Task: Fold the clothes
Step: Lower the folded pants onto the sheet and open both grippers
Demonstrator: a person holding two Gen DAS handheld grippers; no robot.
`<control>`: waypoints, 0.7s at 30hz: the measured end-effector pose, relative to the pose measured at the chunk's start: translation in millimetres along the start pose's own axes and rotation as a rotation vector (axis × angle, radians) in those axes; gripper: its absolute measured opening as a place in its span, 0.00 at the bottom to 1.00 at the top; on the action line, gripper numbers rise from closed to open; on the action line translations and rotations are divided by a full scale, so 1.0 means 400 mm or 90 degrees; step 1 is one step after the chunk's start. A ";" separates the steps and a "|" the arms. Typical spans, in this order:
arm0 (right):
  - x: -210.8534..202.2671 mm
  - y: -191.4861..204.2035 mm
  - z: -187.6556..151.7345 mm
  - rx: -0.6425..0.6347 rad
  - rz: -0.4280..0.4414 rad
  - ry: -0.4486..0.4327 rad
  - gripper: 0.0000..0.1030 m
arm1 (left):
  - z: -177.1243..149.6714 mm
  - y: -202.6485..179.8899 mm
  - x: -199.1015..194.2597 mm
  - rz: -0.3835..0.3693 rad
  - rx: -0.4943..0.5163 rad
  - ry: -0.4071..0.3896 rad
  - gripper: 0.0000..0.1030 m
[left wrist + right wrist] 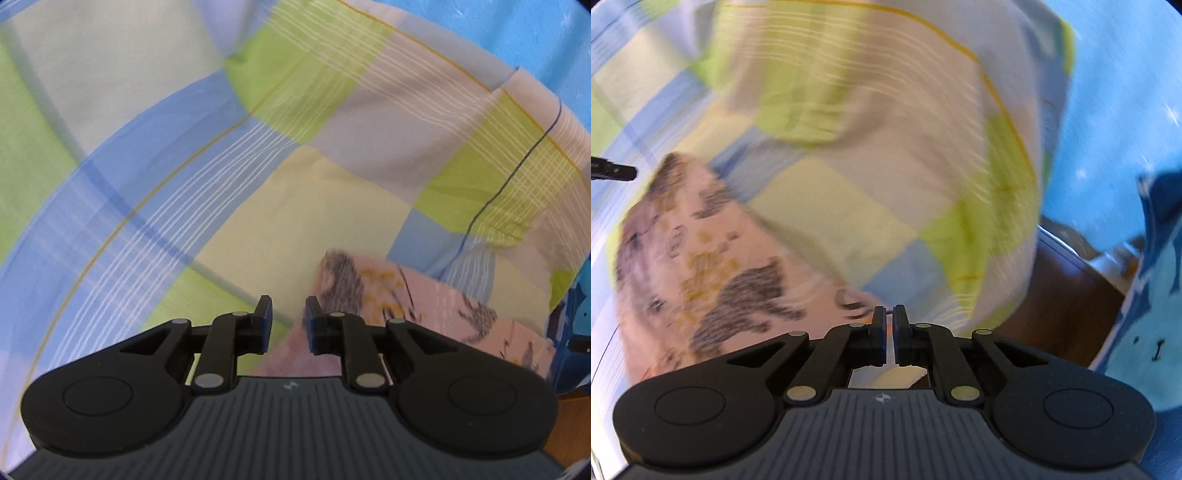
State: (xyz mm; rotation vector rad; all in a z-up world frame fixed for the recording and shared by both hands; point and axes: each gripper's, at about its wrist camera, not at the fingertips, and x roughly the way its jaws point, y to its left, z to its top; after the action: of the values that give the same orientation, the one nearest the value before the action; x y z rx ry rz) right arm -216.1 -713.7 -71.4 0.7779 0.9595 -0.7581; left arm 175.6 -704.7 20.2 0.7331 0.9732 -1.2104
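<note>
left claw (288, 325) black w/ silver rivets, ribbed grey base, right claw (889, 334) same, blue pad edges

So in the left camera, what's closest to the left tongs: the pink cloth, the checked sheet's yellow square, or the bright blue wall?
1. Pink cloth, just ahead, slightly right of the left tongs.
2. Yellow square, ahead, middle.
3. Blue wall, far top right.

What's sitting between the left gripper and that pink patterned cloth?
Nothing: in the left wrist view the open left gripper reaches right to the pink patterned cloth, which lies on the checked sheet.
</note>
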 end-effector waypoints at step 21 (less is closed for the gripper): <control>-0.150 0.518 -0.335 -0.529 0.064 0.015 0.20 | -0.670 0.000 -0.244 -0.086 -0.095 -0.047 0.24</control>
State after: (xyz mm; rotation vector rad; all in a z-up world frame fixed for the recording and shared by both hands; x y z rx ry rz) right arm -121.4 -484.3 -18.2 0.1022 1.1251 -0.2093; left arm 111.6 -427.9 -4.7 0.5084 1.0528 -1.2571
